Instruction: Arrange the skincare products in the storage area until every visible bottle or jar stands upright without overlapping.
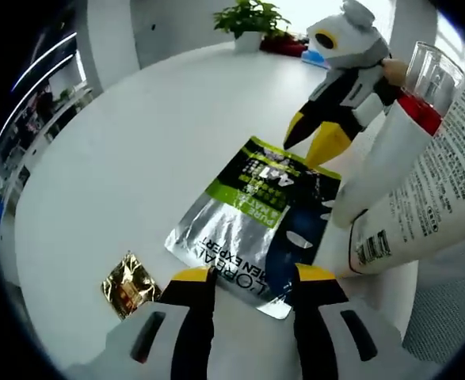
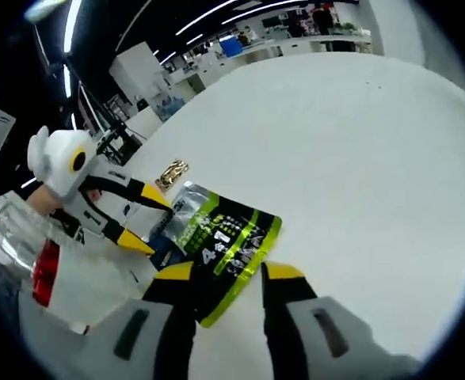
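Observation:
A flat sachet [image 1: 252, 210], black, green and silver, lies on the white table [image 1: 137, 158]. Its near edge sits between the fingers of my open left gripper [image 1: 253, 277]. At the sachet's far edge my right gripper [image 1: 307, 146] stands open. In the right gripper view the sachet [image 2: 220, 237] reaches in between the right gripper's [image 2: 228, 273] spread jaws, and the left gripper [image 2: 147, 220] is open at its far side. A white tube [image 1: 394, 150] with a red band and a clear cap rises at the right, over a second white tube [image 1: 430, 214] with a barcode. The capped tube [image 2: 54, 281] is also close at the lower left.
A crumpled gold foil packet [image 1: 129, 283] lies left of the sachet, and the same gold packet [image 2: 173, 172] is beyond the sachet in the right gripper view. A potted plant [image 1: 250, 20] stands at the table's far edge. Office desks [image 2: 295, 39] line the background.

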